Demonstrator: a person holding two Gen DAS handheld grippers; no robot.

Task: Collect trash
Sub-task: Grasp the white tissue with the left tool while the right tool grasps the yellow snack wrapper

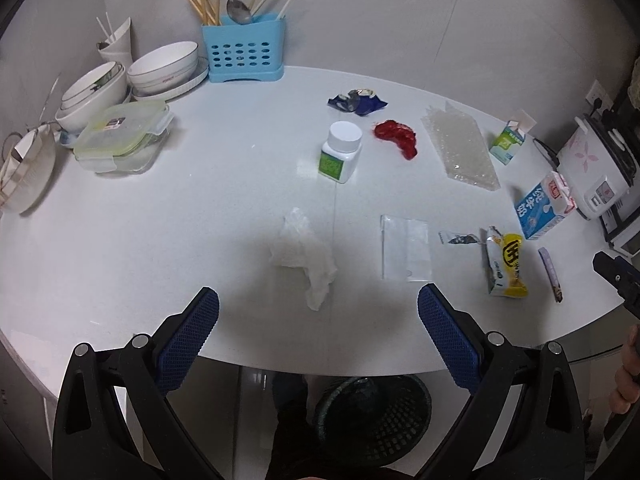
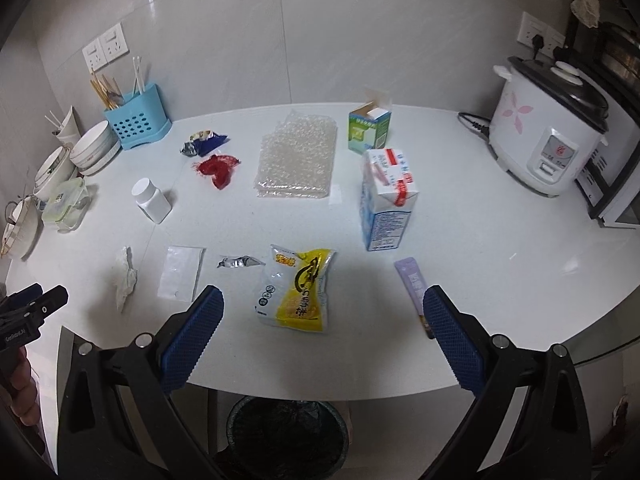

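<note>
Trash lies scattered on the white table [image 1: 160,220]. A crumpled white tissue [image 1: 306,262] rests just beyond my open left gripper [image 1: 318,308]. My right gripper [image 2: 323,306] is open over the near end of a yellow snack bag [image 2: 298,290], with a purple sachet [image 2: 412,286] by its right finger. Farther off are a flat clear bag [image 2: 181,273], a torn silver wrapper [image 2: 239,262], a red wrapper [image 2: 218,168], a blue wrapper [image 2: 204,142], bubble wrap [image 2: 298,160], a milk carton [image 2: 386,198], a small green box [image 2: 368,130] and a white pill bottle [image 2: 150,200].
A black mesh bin [image 2: 286,434] stands on the floor under the table's near edge. Bowls [image 1: 164,66], a lidded container [image 1: 124,136] and a blue cutlery holder [image 1: 244,50] crowd the far left. A rice cooker [image 2: 548,136] sits at the right. A person's hand [image 1: 628,372] holds the other gripper.
</note>
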